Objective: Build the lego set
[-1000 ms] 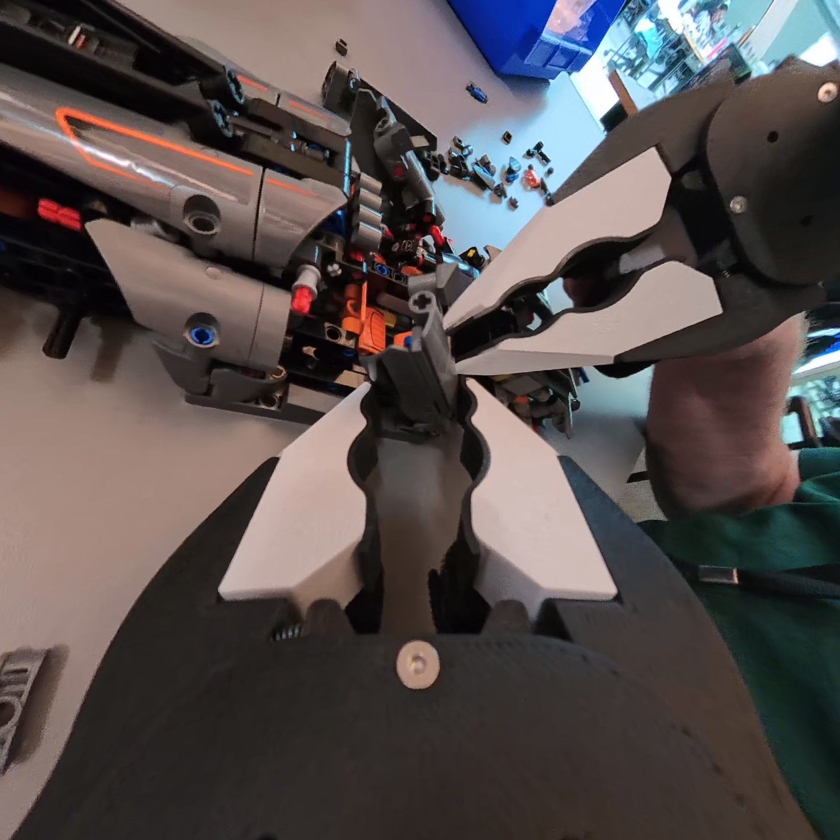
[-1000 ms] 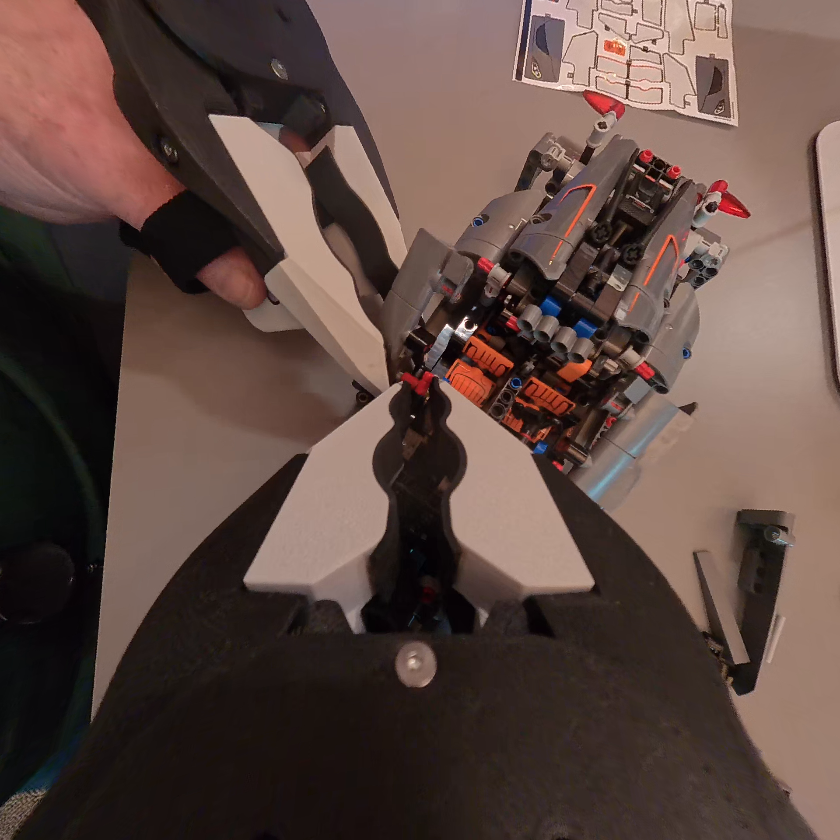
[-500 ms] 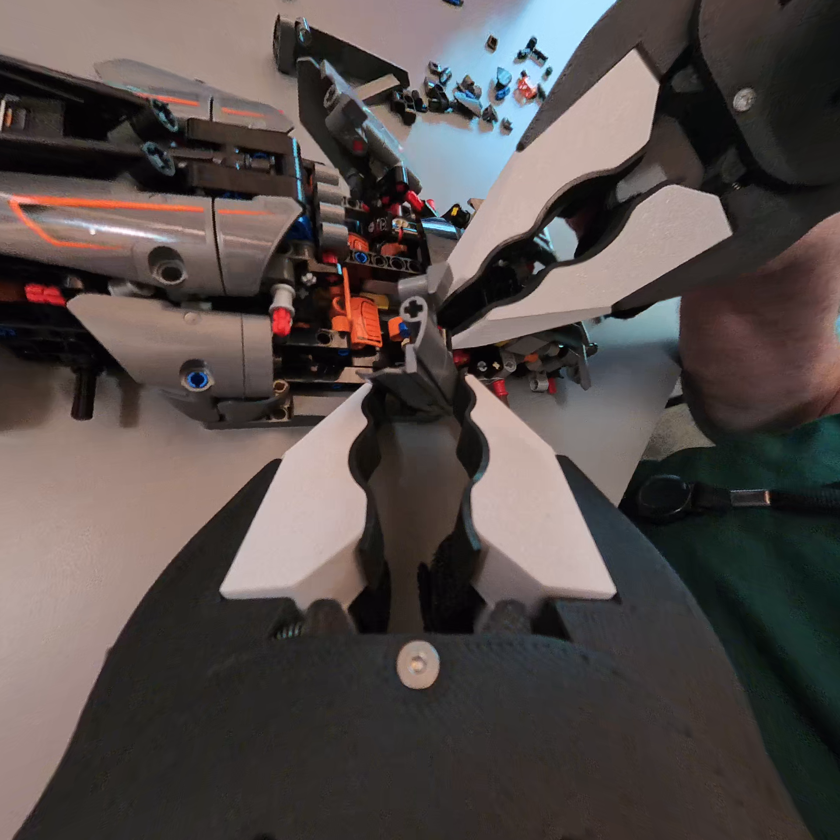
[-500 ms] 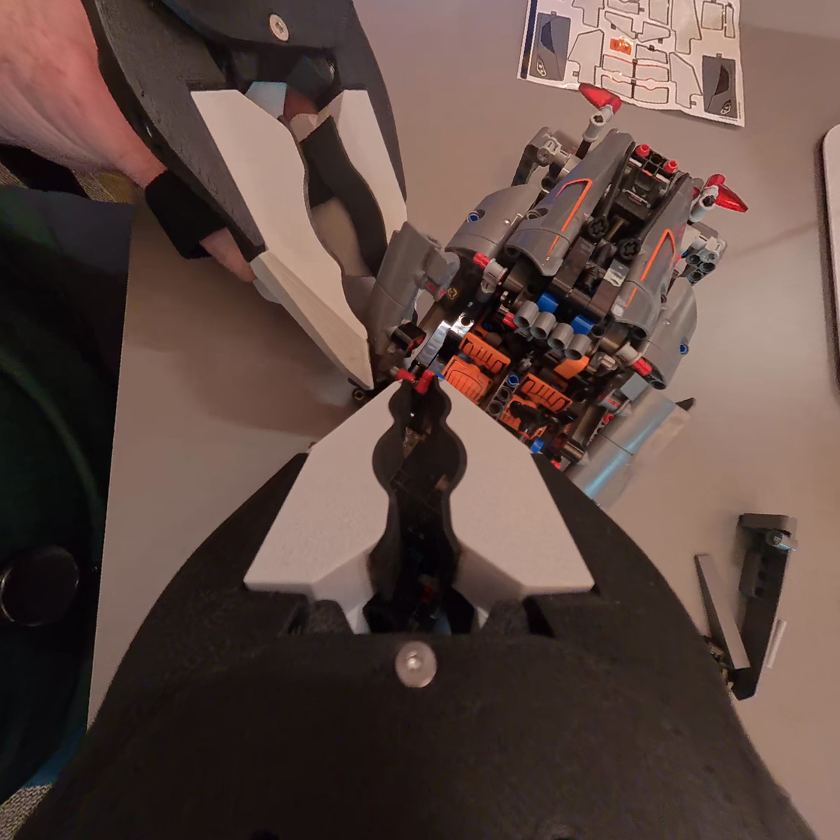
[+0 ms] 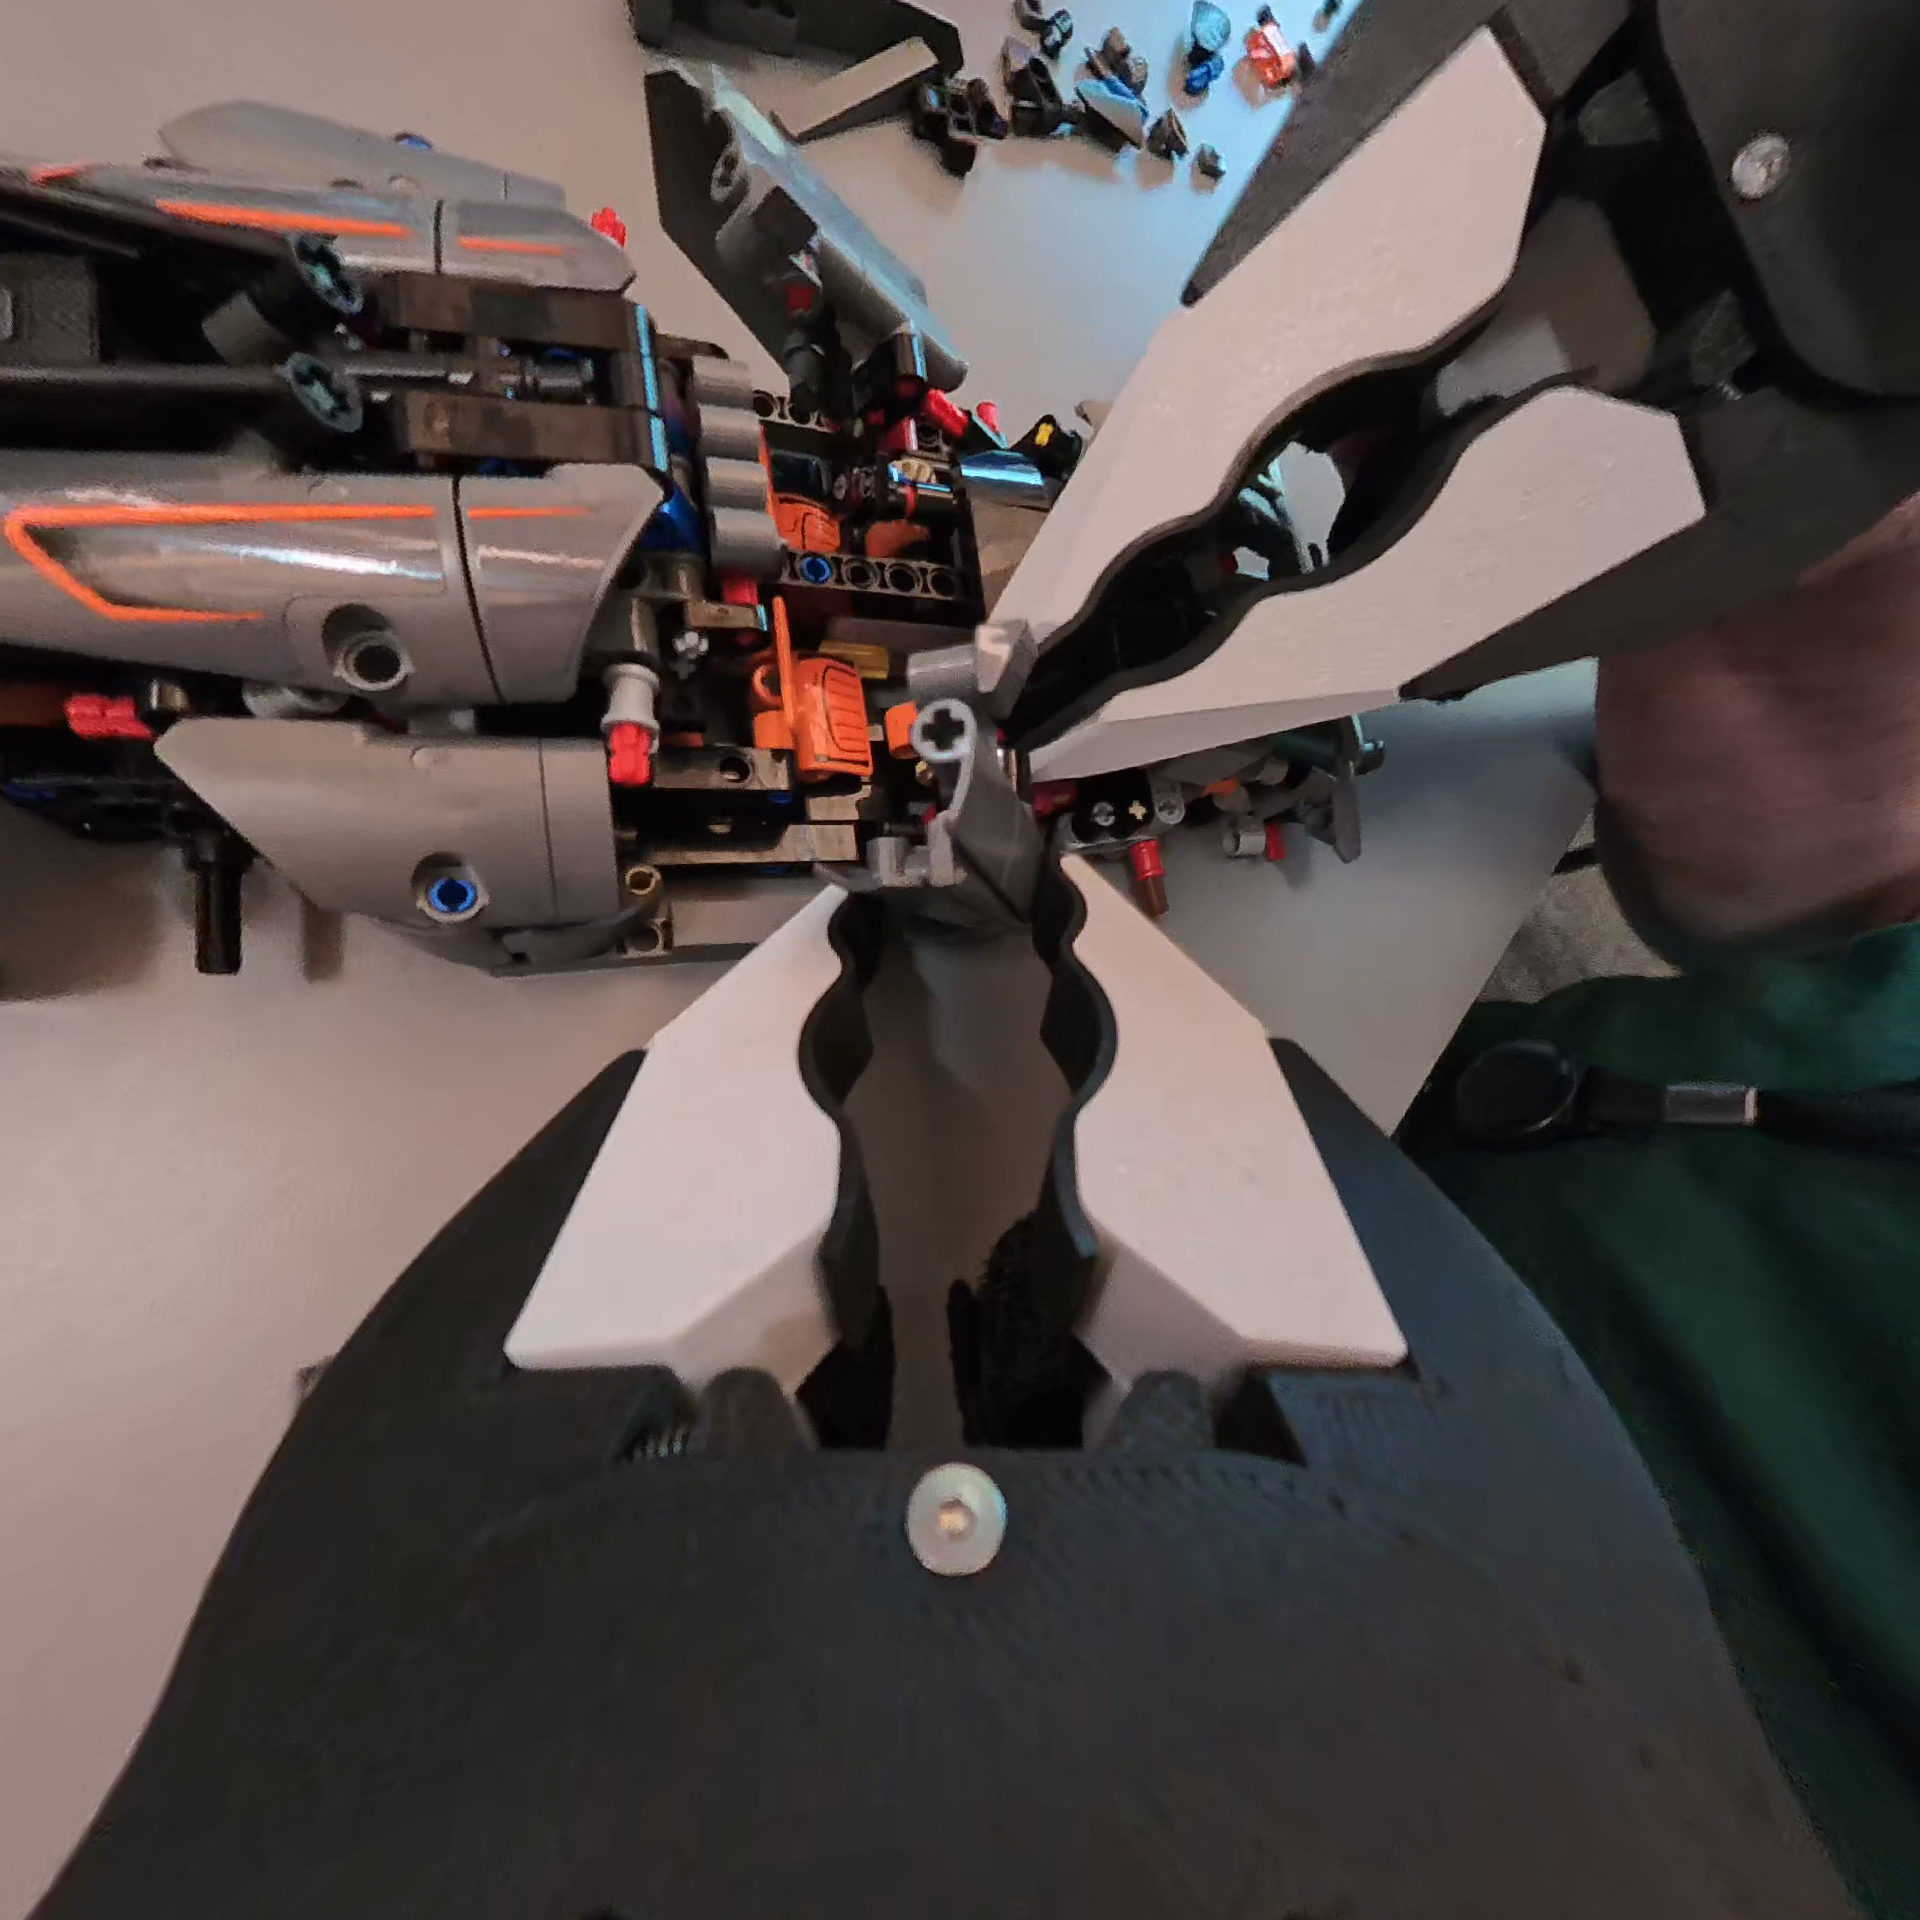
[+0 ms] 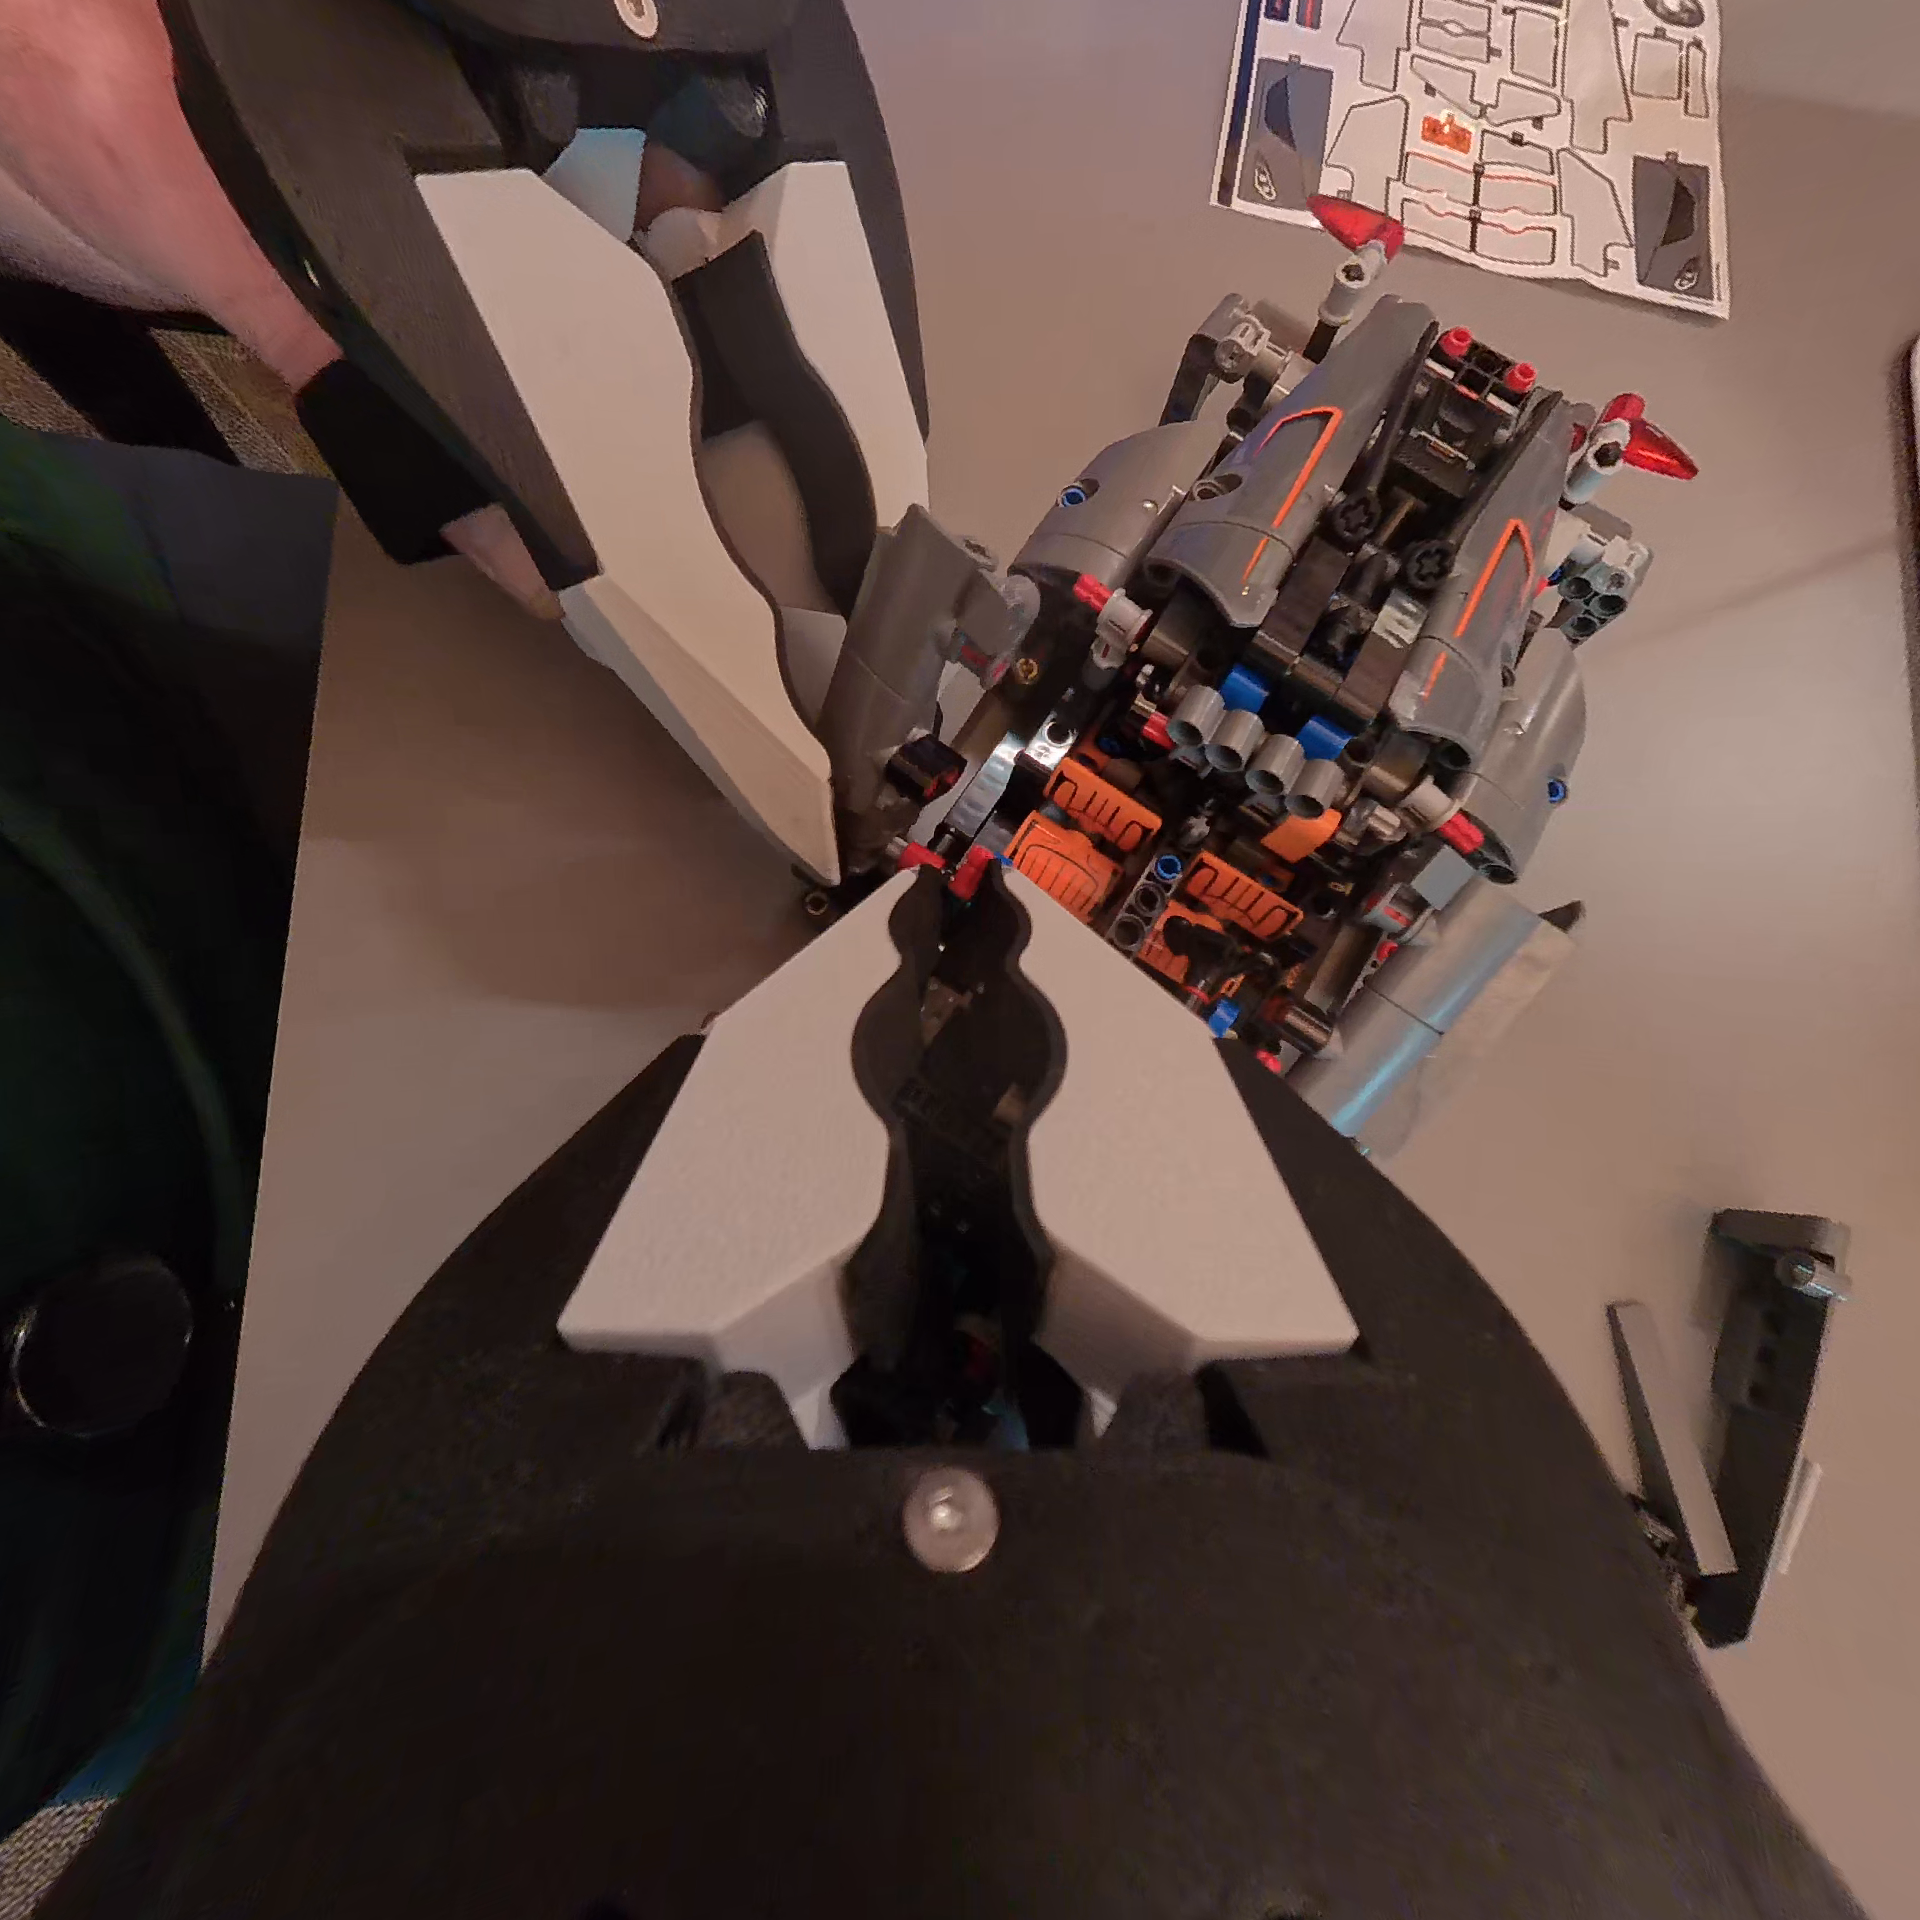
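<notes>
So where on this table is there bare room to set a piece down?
Bare tabletop lies left of the left tool, below the lego model. In the right wrist view, another free patch sits between the model and the dark grey sub-assembly. It is crowded where both tools meet the model and around the loose small pieces.
</notes>
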The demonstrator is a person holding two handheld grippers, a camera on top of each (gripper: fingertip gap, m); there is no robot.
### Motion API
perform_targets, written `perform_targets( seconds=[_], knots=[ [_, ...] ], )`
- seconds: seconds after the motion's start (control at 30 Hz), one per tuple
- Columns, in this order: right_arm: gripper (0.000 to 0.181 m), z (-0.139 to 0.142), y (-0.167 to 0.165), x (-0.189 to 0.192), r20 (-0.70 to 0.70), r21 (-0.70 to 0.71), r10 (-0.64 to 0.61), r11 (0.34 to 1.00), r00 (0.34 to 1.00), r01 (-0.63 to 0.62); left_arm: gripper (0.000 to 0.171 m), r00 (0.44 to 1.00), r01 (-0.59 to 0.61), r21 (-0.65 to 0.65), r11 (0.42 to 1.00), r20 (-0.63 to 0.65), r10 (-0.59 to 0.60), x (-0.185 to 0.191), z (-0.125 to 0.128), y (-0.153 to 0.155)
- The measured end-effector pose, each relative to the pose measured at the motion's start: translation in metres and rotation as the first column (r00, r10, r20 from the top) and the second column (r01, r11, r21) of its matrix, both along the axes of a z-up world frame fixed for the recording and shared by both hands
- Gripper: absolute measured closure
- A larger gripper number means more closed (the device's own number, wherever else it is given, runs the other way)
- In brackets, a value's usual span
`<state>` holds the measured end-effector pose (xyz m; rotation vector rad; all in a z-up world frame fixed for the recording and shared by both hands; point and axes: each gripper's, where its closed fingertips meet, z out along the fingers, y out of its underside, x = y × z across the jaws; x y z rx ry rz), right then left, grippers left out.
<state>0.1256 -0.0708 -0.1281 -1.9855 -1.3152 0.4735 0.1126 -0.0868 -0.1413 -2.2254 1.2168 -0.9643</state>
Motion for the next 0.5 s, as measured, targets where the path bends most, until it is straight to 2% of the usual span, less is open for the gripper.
perform_targets(
  seconds=[0.13,0.23,0.3,0.4,0.5],
  knots=[
    [0.174,-0.0001,0.0000,-0.0018,0.006,0.008,0.004,1.000,1.000,-0.004,0.144,0.999,0.036,0.044,0.998,-0.028,-0.035,-0.0045,-0.0010,0.0002],
    [0.174,-0.0002,0.0003,-0.0012,0.005,0.004,0.005,1.000,1.000,-0.005,0.143,1.000,-0.013,0.055,0.998,-0.007,0.014,-0.0036,-0.0011,-0.0006],
    [0.175,-0.0002,0.0003,-0.0009,0.007,0.001,0.006,1.000,1.000,-0.006,0.142,0.999,-0.049,0.106,0.993,-0.009,0.051,-0.0027,-0.0003,-0.0004],
    [0.175,-0.0005,0.0004,-0.0005,0.013,0.003,0.007,1.000,1.000,-0.007,0.142,0.990,-0.139,0.090,0.986,0.046,0.135,-0.0021,-0.0003,-0.0013],
    [0.175,-0.0006,0.0004,0.0001,0.013,0.002,0.008,1.000,1.000,-0.008,0.142,0.988,-0.154,0.115,0.981,0.026,0.152,-0.0007,0.0008,0.0000]
  ],
)
